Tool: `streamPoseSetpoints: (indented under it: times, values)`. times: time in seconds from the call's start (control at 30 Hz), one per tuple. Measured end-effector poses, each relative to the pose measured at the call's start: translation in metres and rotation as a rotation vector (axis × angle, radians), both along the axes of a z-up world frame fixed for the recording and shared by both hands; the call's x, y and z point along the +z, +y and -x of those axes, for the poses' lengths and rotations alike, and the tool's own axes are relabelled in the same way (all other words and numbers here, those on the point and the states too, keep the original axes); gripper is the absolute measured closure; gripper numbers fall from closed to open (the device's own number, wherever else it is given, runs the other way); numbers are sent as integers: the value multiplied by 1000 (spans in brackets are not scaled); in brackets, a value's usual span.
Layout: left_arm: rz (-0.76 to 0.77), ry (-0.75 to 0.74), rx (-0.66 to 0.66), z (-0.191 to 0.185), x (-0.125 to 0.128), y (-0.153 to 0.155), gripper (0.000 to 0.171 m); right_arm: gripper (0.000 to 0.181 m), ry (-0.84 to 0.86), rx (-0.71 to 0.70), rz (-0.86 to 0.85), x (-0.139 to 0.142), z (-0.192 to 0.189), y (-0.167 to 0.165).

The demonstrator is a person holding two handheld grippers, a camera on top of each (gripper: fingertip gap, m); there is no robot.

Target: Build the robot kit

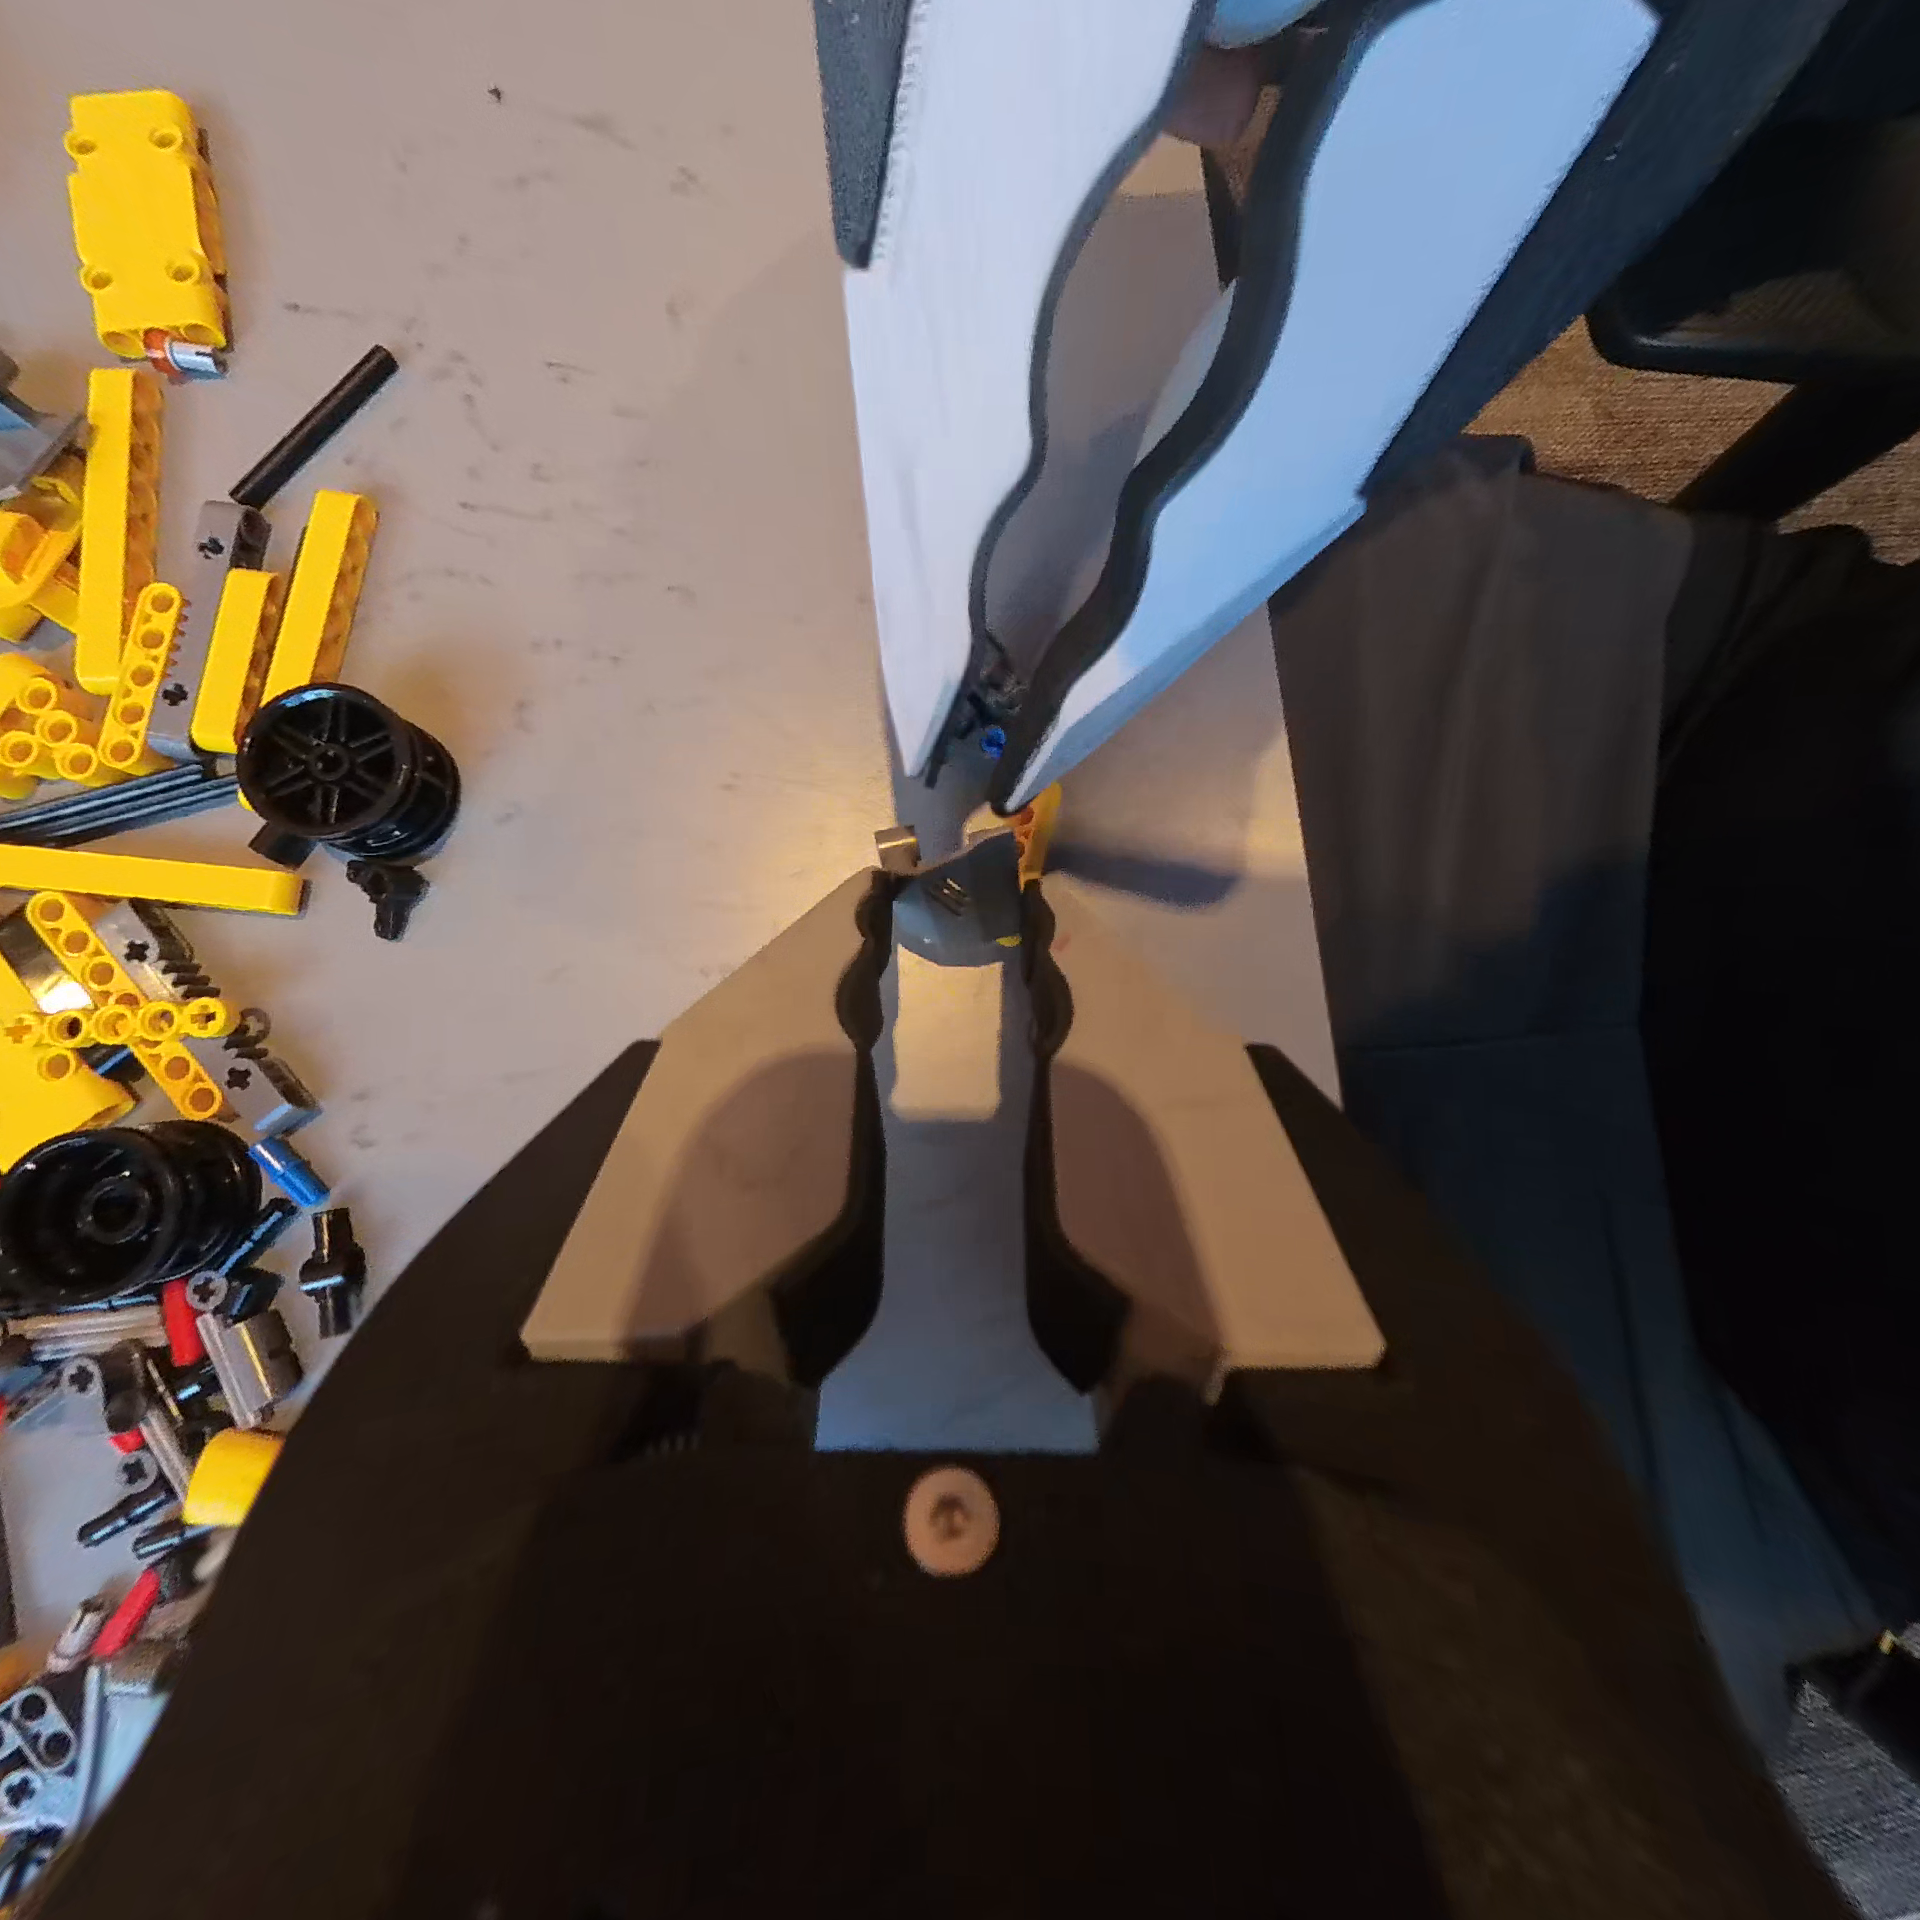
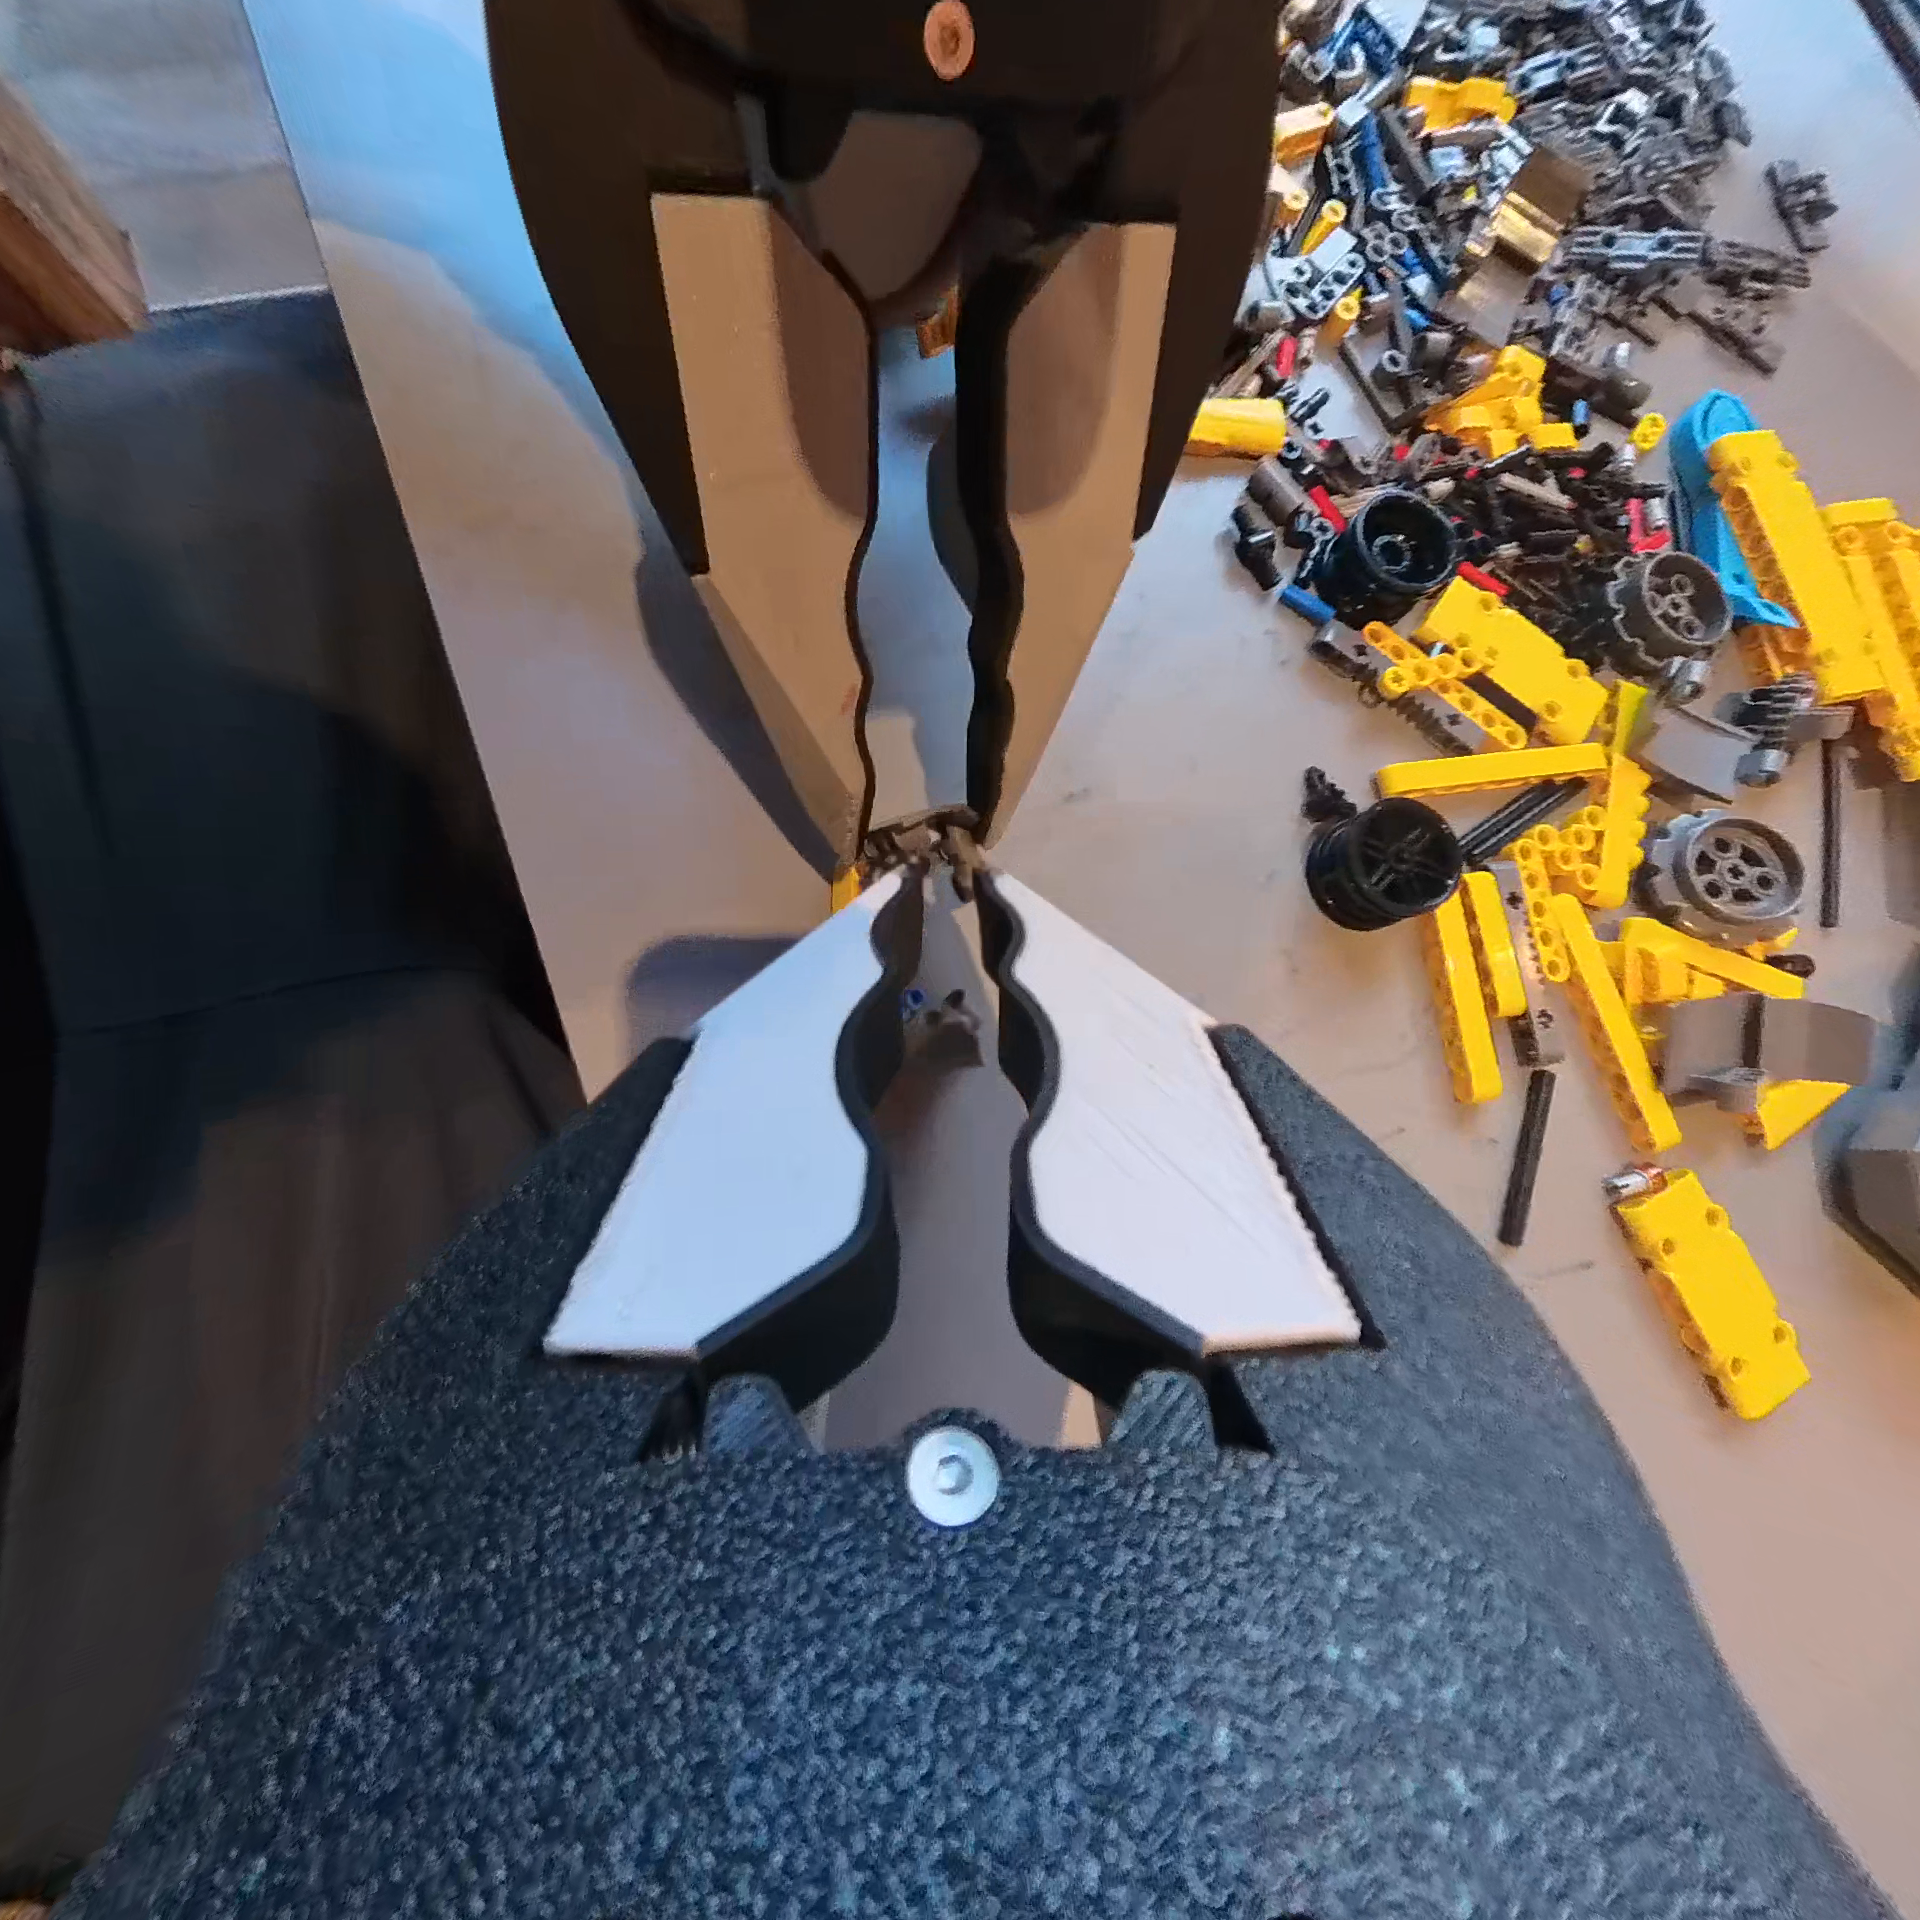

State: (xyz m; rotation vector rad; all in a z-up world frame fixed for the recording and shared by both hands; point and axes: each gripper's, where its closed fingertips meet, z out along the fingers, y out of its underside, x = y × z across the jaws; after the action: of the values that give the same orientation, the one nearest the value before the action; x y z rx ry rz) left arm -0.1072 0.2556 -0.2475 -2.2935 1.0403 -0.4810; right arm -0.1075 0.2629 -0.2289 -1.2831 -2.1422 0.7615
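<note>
A small grey-and-yellow brick assembly (image 1: 961, 896) hangs just above the near edge of the table (image 1: 623, 416), pinched from both sides: the left gripper (image 1: 956, 904) has its two dark-lined fingers pressed in on the grey part, and the right gripper (image 1: 982, 774) comes in from the opposite side with its tips nearly together, closed on the upper end of the same piece, where a small dark pin with a blue tip sits between its fingers. From the right wrist view the two grippers meet tip to tip over the assembly (image 2: 920, 836), the right gripper (image 2: 940, 894) below and the left gripper (image 2: 920, 821) above. The table is a pale beige surface marked with dark scuffs and smudges. Well apart from the held piece, a loose heap of bricks (image 2: 1558, 623) spreads across it: yellow beams, grey and black connectors, black wheels (image 1: 348, 769) and a black axle rod (image 1: 312, 421). Beyond the table edge lie dark fabric (image 1: 1507, 831) and brownish carpet (image 1: 1558, 384).
</note>
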Motion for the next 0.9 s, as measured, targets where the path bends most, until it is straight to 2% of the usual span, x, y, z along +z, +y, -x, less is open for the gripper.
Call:
streamPoseSetpoints:
  times: [0.1,0.27,0.4,0.5,0.73,0.9]
  values:
    - [-14,16,37,1,1,-4,149,170,-20,17,-7,-2,-4,-3]
    - [-42,-45,149,0,4,-13,148,167,-30,76,-68,-2,-9,-13]
    - [-75,-78,212,3,-1,-17,148,164,-36,108,-158,-13,-10,-22]
    - [-76,-140,243,2,5,-26,148,163,-71,126,-172,-22,-8,-28]
    - [-126,-197,349,15,14,-50,149,163,-189,95,-159,-31,-5,-26]
    - [-123,-244,351,8,11,-49,149,178,-213,69,-148,-38,-9,-28]
